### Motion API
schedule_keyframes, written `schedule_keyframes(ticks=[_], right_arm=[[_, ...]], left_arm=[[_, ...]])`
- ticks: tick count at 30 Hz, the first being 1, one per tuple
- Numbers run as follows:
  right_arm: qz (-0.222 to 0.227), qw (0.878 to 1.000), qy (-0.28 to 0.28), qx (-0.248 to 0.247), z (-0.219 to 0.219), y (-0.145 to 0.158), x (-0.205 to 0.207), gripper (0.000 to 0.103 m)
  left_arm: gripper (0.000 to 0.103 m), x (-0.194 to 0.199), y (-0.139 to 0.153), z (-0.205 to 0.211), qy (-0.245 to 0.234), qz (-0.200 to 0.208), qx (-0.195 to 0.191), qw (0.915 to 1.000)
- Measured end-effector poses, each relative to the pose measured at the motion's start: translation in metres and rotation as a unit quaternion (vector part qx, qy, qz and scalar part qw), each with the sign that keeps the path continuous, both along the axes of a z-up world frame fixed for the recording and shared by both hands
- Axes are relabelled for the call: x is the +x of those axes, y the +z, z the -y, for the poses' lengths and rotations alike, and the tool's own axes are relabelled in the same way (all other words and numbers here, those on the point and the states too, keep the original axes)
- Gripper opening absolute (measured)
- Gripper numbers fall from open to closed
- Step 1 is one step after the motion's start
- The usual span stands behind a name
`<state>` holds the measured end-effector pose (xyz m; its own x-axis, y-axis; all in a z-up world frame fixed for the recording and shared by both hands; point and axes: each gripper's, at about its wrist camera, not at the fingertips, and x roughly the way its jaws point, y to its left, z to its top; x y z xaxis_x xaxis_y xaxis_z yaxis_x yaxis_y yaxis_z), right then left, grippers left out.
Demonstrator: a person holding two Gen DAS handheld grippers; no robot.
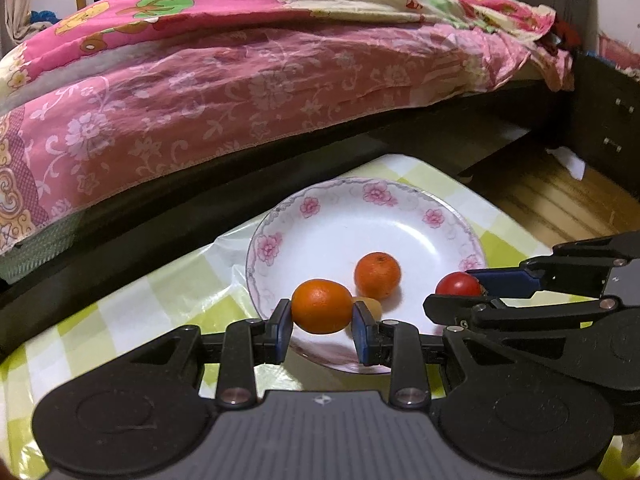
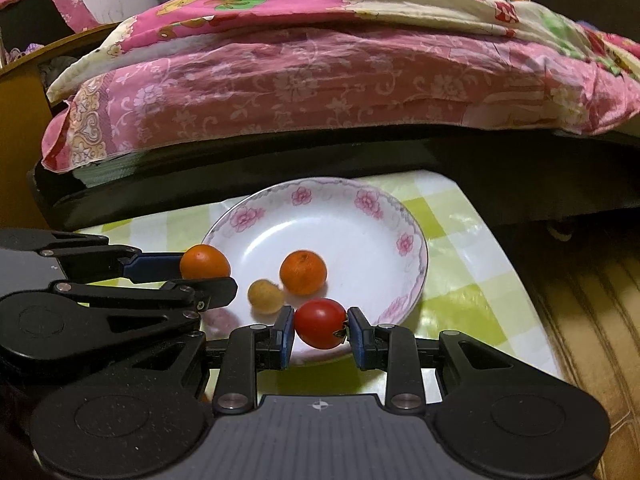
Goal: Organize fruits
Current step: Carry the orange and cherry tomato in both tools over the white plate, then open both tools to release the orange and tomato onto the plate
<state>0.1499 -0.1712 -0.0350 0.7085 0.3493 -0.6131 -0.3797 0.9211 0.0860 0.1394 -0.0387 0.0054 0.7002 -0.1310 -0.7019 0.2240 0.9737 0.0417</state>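
Observation:
A white plate with a pink flower rim (image 1: pixel 436 216) (image 2: pixel 406 244) sits on a green-checked tablecloth. In it lie an orange (image 1: pixel 377 275) (image 2: pixel 303 272) and a small tan fruit (image 2: pixel 265 296) (image 1: pixel 374 306). My left gripper (image 1: pixel 322 317) (image 2: pixel 200 276) is shut on a second orange (image 1: pixel 322 306) (image 2: pixel 205 262) over the plate's near-left rim. My right gripper (image 2: pixel 320 330) (image 1: pixel 460 294) is shut on a red cherry tomato (image 2: pixel 321 323) (image 1: pixel 458 284) above the plate's near edge, to the right of the left gripper.
A bed with pink floral bedding (image 1: pixel 240 80) (image 2: pixel 320 72) and a dark frame runs along the far side of the table. Clear plastic film (image 1: pixel 216 276) lies left of the plate. Wooden floor (image 1: pixel 560 200) (image 2: pixel 592 300) drops off beyond the table's right edge.

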Motion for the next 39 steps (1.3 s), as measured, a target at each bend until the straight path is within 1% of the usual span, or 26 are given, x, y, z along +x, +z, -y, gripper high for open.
schedule_keyframes(ticks=[5,9,14,23,25,39], right_arm=[[0.001,1.0,0.004,-0.005,-0.005,-0.009,0.011,0.026],[0.004,1.0,0.006,-0.01,-0.009,-0.014,0.015,0.026],[0.004,1.0,-0.002,-0.014,-0.009,-0.02,0.023,0.026],[0.016,1.0,-0.009,-0.017,-0.005,-0.023,0.027,0.026],[0.018,1.0,-0.009,-0.018,-0.006,-0.023,0.027,0.028],[0.019,1.0,-0.005,-0.011,-0.006,-0.022,0.026,0.03]], left_arm=[[0.038,0.007,-0.008,-0.003,0.018,-0.011,0.009,0.9997],[0.038,0.009,-0.01,0.001,0.018,-0.005,0.032,0.9993],[0.038,0.01,-0.011,0.008,0.009,0.002,0.049,0.9988],[0.038,0.015,-0.013,0.01,0.008,0.004,0.048,0.9988],[0.038,0.014,-0.014,0.01,0.008,0.006,0.048,0.9988],[0.04,0.014,-0.012,0.009,0.015,0.005,0.047,0.9988]])
